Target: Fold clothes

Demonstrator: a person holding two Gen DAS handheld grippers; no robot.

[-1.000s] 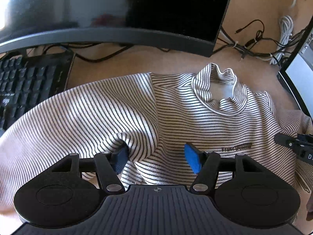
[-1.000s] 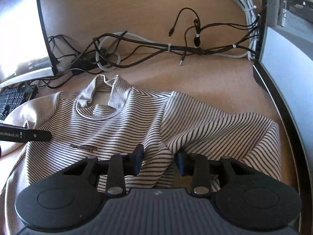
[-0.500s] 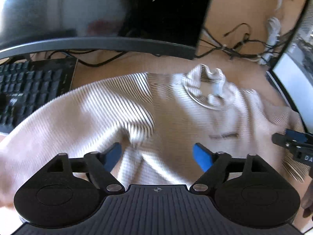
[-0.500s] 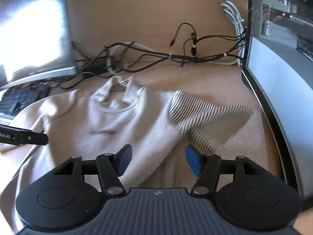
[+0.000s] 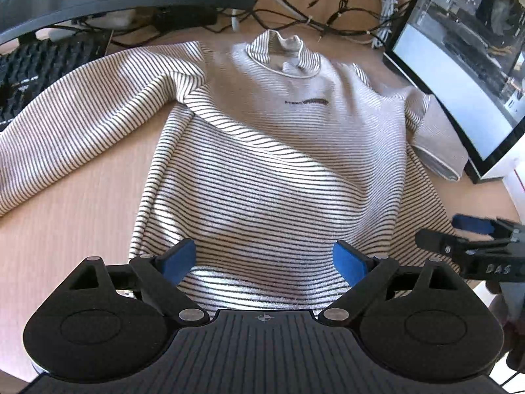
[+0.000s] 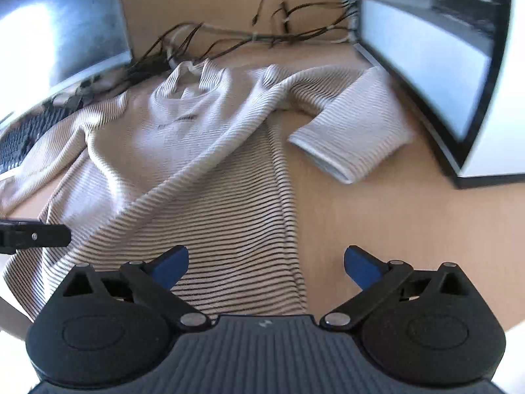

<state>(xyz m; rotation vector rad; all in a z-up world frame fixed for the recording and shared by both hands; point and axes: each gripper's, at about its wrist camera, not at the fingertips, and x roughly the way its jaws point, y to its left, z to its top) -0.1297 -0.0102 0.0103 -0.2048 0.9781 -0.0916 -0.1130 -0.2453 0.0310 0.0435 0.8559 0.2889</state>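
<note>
**Striped shirt lies flat, both grippers wide and empty**

We see the striped shirt (image 5: 262,170) lying face up on the desk (image 5: 65,223), spread out in the middle. Its collar (image 5: 283,52) points to the far edge, where the cables (image 5: 315,23) run. One long sleeve (image 5: 82,115) reaches out to the left edge, near the keyboard (image 5: 36,69). The other sleeve (image 6: 347,138) bends toward the right edge, close to a monitor (image 6: 436,65).

Our left gripper (image 5: 264,259) hovers over the bottom hem, its blue fingers (image 5: 178,257) far apart and holding nothing. Our right gripper (image 6: 265,262) is wide too, above the shirt's right side edge, gripping nothing. That picture is a bit blurry.
</note>
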